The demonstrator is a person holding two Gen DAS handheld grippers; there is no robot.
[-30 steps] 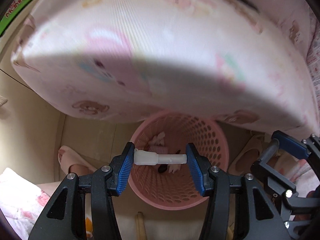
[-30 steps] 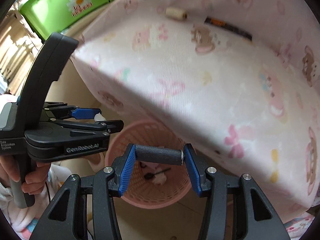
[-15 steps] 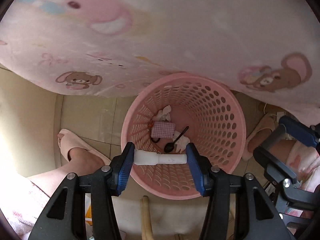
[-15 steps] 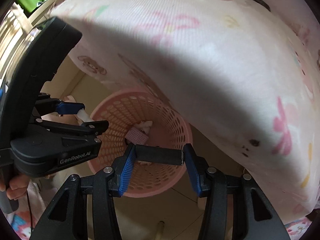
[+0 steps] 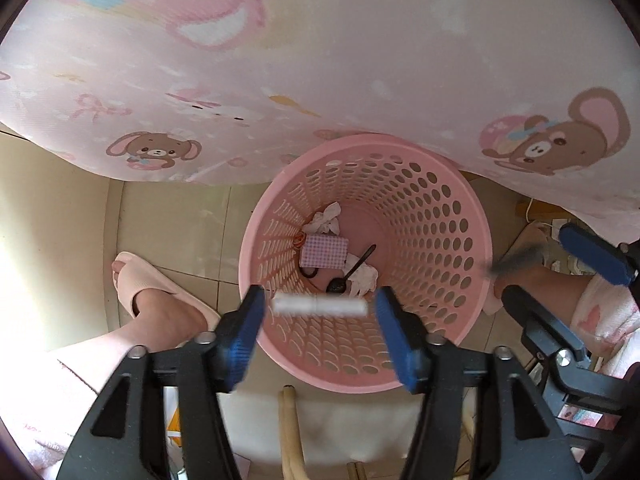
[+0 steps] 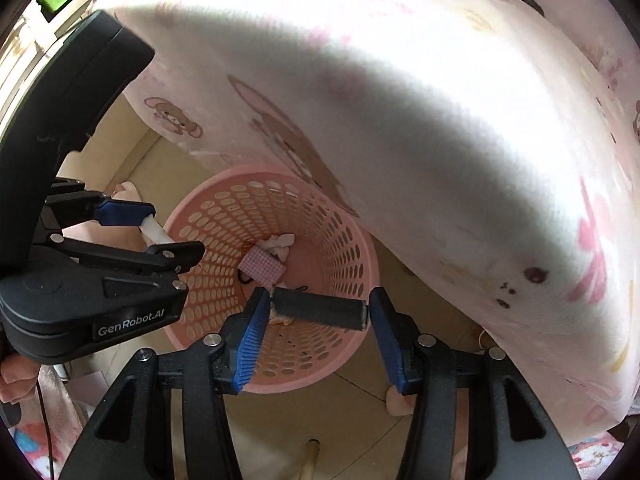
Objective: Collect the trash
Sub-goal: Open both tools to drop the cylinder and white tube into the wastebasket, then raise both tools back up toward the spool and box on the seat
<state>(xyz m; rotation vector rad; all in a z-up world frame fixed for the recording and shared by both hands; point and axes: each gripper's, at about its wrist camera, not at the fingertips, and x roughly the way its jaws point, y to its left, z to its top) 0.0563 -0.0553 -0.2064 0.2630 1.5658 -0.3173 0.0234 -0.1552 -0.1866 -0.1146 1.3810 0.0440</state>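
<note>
Left view: left gripper jaws wide, tube loose; right gripper jaws: cannot tell.

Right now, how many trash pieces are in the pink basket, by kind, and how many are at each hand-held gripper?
Tissue wads: 2
Checked packet: 1
Black spoon: 1
Small bands: 2
White stick, left hand-held gripper: 1
Dark cylinder, right hand-held gripper: 1
Total: 8
</note>
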